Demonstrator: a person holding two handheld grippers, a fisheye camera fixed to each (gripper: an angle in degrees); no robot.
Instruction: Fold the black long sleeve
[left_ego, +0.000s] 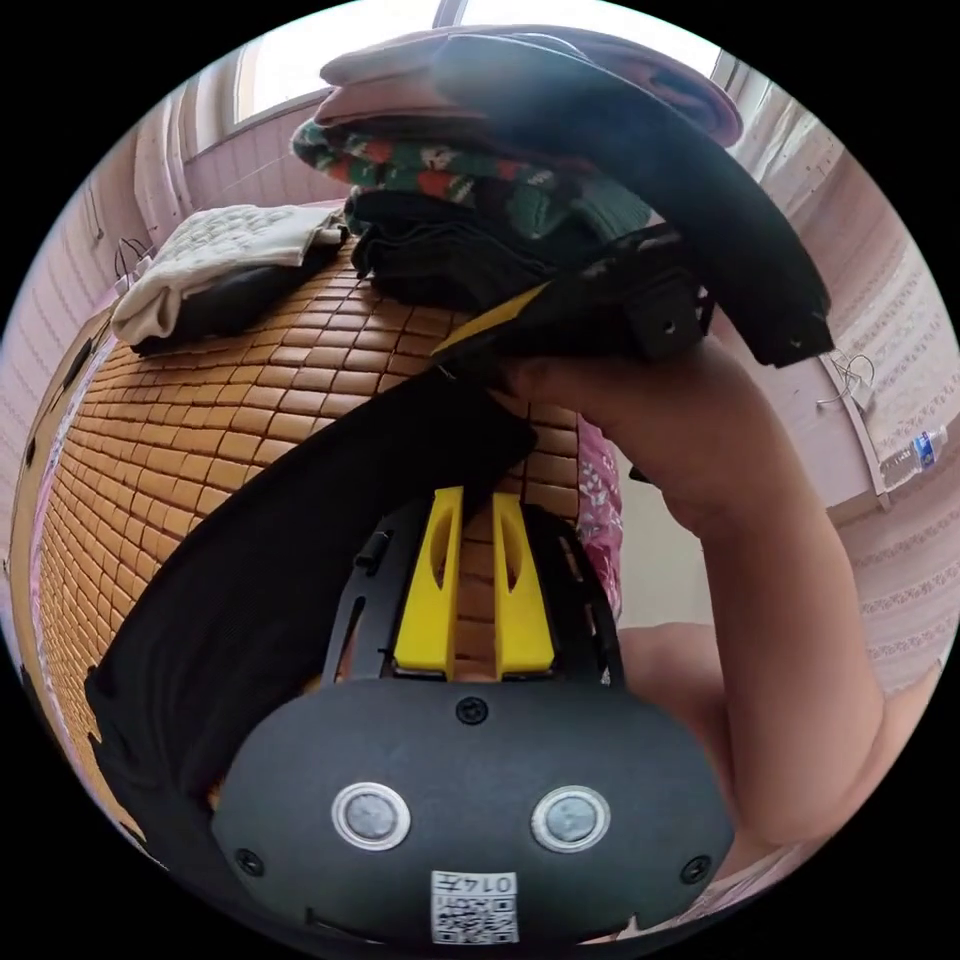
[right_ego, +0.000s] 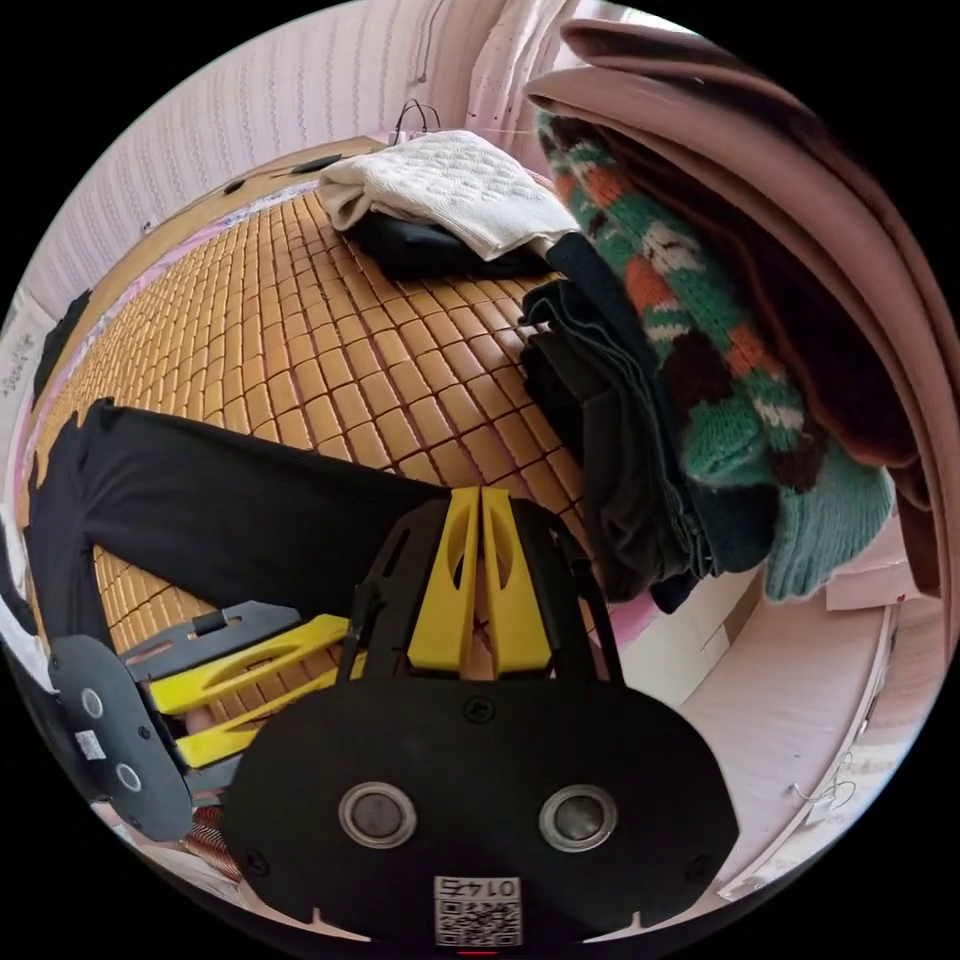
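Lying across the woven bamboo mat (left_ego: 200, 400), the black long sleeve (left_ego: 280, 560) stretches out flat just to the left of the left hand-held gripper (left_ego: 478, 520), whose yellow jaws stand a little apart with bare mat showing between them and nothing held. One end of the black garment reaches past the jaw tips towards the right hand-held gripper (left_ego: 500, 330), which appears in the left gripper view above and beyond, gripped by a person's hand (left_ego: 600, 400) with the forearm running down the right side. Whether that far gripper presses on the cloth cannot be told from this view.

In the right gripper view, the right hand-held gripper (right_ego: 480, 500) shows its yellow jaws nearly together at the tips, with nothing visibly clamped between them; the black long sleeve (right_ego: 220, 510) lies on the bamboo mat (right_ego: 330, 330) to its left, its edge passing just behind the jaws. The left hand-held gripper (right_ego: 330, 650) sits low on the left, close beside, jaws slightly apart.

Beyond both grippers rests a stack of folded clothes: dark trousers (right_ego: 610, 450) at the bottom, a green patterned knit sweater (right_ego: 720, 360) over them, and a brown garment (right_ego: 800, 230) on top. Farther off lies a folded white knit (right_ego: 450, 185) atop another dark piece (right_ego: 420, 250).
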